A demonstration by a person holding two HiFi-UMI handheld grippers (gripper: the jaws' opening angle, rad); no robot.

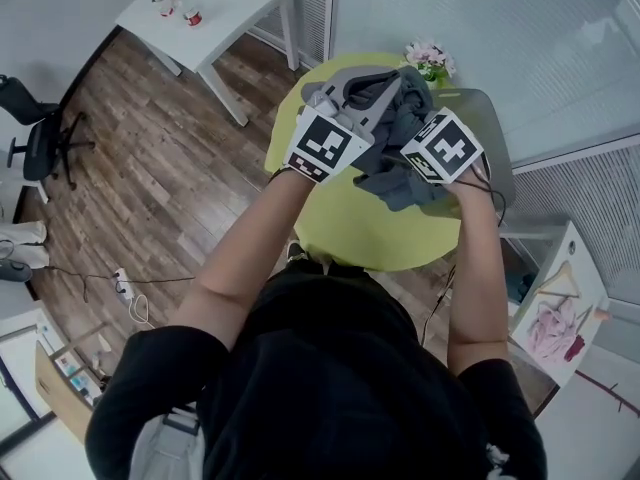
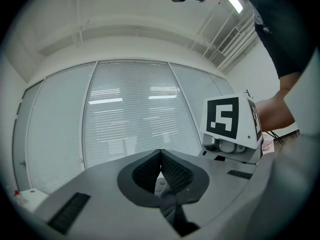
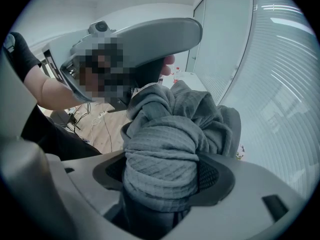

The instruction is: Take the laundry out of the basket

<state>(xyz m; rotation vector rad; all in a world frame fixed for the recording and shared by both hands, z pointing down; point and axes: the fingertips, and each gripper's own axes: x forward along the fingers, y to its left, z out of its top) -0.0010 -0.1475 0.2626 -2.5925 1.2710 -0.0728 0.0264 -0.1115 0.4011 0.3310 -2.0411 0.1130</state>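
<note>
A grey cloth [image 1: 402, 182] is held over the round green table [image 1: 330, 220]. The left gripper [image 2: 161, 171] pinches a thin fold of it, jaws almost together. The right gripper [image 3: 162, 176] is clamped wide round a thick twisted bunch. Flowers [image 1: 430, 60] stand at the table's far edge, just behind the grippers. Off to the left, well apart, are a white table [image 1: 215, 8] with small bottles [image 1: 178, 3] and an office chair [image 1: 40, 140].

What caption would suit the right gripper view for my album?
Right gripper clamped on a thick wad of grey cloth, window blinds behind.
</note>
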